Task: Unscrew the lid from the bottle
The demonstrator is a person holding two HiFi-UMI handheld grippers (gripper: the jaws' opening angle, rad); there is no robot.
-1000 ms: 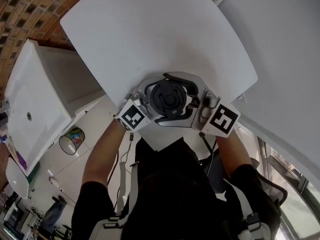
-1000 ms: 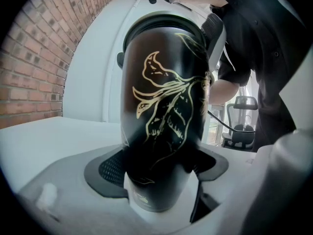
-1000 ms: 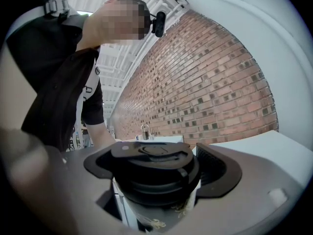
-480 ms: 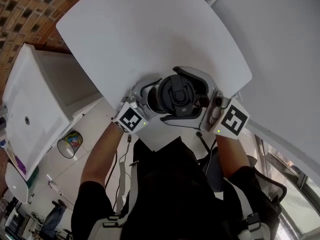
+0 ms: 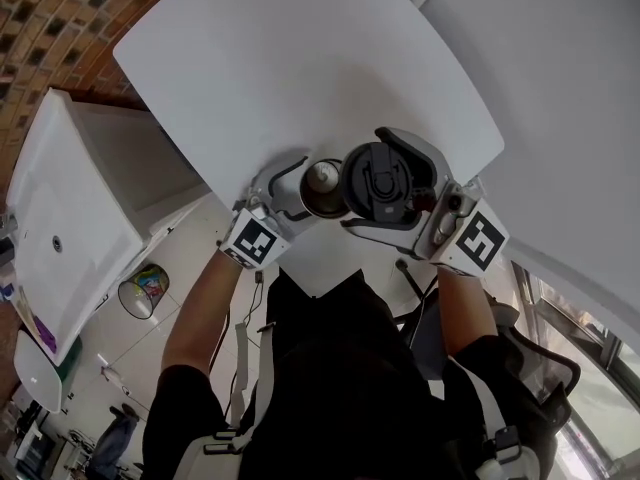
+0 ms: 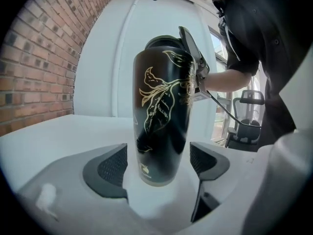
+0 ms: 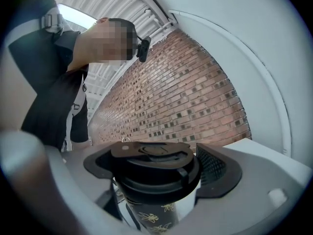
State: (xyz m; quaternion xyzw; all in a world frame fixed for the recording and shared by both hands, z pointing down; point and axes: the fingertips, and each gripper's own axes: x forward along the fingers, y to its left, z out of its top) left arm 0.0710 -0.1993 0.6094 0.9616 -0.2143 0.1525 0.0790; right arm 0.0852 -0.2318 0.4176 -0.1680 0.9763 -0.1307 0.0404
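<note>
A black bottle [image 6: 164, 116] with a gold leaf print stands upright between the jaws of my left gripper [image 6: 159, 163], which is shut on its lower body. In the head view the bottle's open steel mouth [image 5: 322, 183] shows inside my left gripper [image 5: 318, 188], near the table's front edge. Just to the right of the mouth, my right gripper [image 5: 368, 180] is shut on the black lid [image 5: 380, 180]. In the right gripper view the lid [image 7: 154, 168] sits between the pads of the right gripper [image 7: 156, 165], and the bottle's printed body [image 7: 151, 214] shows below it.
The white table [image 5: 300, 58] stretches away beyond both grippers. A white cabinet [image 5: 70, 198] stands at the left beside a brick wall [image 5: 50, 18]. A round multicoloured object [image 5: 145, 283] lies on the floor below. An office chair [image 6: 247, 126] is behind the person.
The lid has come off the bottle and moved right with my right gripper, which uncovers the bottle's steel mouth. My left gripper has kept hold of the bottle.
</note>
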